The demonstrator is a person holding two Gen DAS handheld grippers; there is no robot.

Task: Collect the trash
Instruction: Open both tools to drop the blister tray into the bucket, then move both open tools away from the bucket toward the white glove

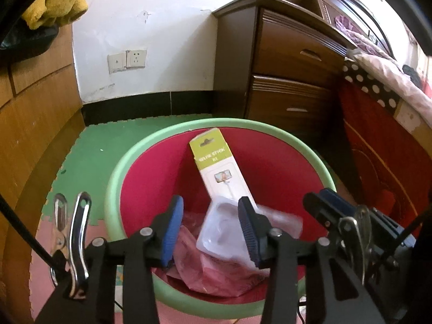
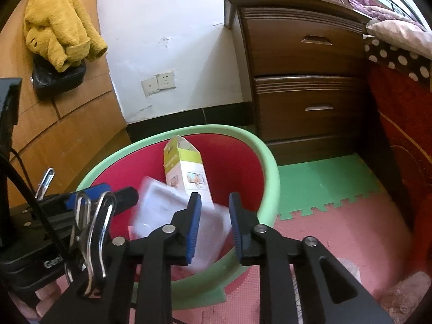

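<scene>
I have both claws over the bin (image 1: 129, 167), a red bucket with a pale green rim standing on the foam floor mat (image 2: 324, 189). My left claw (image 1: 210, 226) is open, its pads apart with nothing pressed between them. My right claw (image 2: 214, 226) is open too, and grips nothing. Just below them a clear plastic tray (image 1: 224, 232), blurred, sits inside the bin over a pink bag (image 1: 205, 267). A selfie-stick box (image 1: 216, 167) leans against the bin's far wall.
</scene>
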